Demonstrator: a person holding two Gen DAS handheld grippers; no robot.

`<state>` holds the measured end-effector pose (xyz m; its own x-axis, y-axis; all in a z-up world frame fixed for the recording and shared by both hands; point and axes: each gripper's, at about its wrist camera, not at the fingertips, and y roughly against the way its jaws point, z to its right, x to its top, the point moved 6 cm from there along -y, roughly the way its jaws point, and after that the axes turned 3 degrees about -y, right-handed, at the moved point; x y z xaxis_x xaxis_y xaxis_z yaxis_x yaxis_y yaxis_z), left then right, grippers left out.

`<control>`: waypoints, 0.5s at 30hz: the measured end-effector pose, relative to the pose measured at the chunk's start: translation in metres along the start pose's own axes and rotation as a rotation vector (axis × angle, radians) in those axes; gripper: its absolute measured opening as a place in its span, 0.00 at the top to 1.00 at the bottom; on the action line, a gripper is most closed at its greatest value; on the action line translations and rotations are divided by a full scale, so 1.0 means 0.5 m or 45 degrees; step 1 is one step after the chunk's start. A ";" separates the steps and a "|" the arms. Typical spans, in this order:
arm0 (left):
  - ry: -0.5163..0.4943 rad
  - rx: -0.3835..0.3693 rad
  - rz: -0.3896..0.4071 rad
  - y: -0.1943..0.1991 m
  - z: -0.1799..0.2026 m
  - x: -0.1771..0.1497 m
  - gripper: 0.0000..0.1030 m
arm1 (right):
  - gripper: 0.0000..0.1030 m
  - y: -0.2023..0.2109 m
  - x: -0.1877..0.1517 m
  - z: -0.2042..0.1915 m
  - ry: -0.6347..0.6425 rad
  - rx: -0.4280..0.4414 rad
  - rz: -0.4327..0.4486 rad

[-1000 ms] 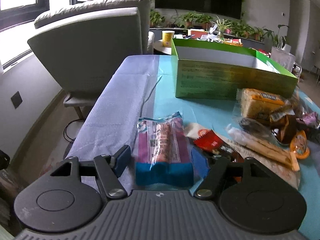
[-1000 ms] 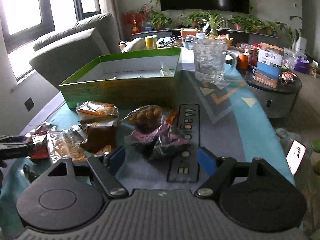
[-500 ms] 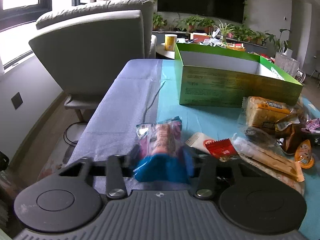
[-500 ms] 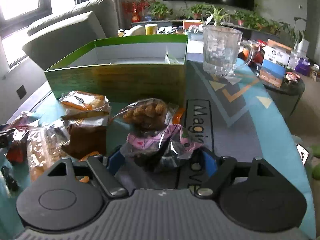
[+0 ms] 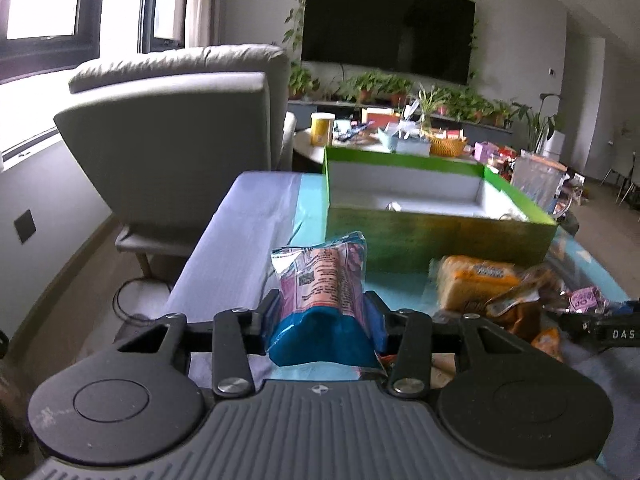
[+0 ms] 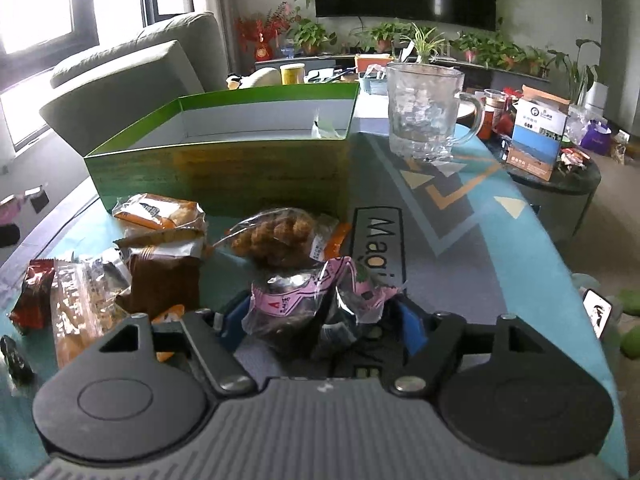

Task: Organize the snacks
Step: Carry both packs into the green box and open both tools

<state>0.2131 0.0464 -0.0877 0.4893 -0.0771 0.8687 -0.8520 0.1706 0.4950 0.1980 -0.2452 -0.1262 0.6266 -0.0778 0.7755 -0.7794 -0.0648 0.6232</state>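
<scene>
My left gripper [image 5: 320,316] is shut on a pink and blue snack packet [image 5: 320,288] and holds it above the table, in front of the open green box [image 5: 436,232]. My right gripper [image 6: 320,320] is shut on a pink and clear packet of dark snacks [image 6: 316,300], just off the table. The green box [image 6: 224,172] also stands beyond it in the right wrist view, with a small wrapper inside. Loose snacks lie before the box: an orange cake packet [image 6: 156,210], a brown fried-snack bag [image 6: 280,236], a brown cake [image 6: 164,280].
A glass mug [image 6: 424,116] stands right of the box on the patterned table mat [image 6: 460,216]. A grey armchair [image 5: 172,128] stands left of the table. A round side table with boxes [image 6: 540,140] is at the right. More packets [image 5: 476,280] lie at the right in the left wrist view.
My left gripper shut on the pink and blue packet and lifted it toward the box. My right gripper moved over the pink packet and shut on it.
</scene>
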 end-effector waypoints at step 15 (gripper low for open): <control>-0.058 -0.076 0.119 0.023 0.055 0.063 0.59 | 0.41 0.115 0.083 -0.021 0.009 0.084 0.277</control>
<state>0.2136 0.0191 -0.0541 0.3978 -0.1022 0.9118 -0.8804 0.2371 0.4107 0.1792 -0.2418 -0.0570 0.4438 -0.0898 0.8916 -0.8940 -0.1121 0.4337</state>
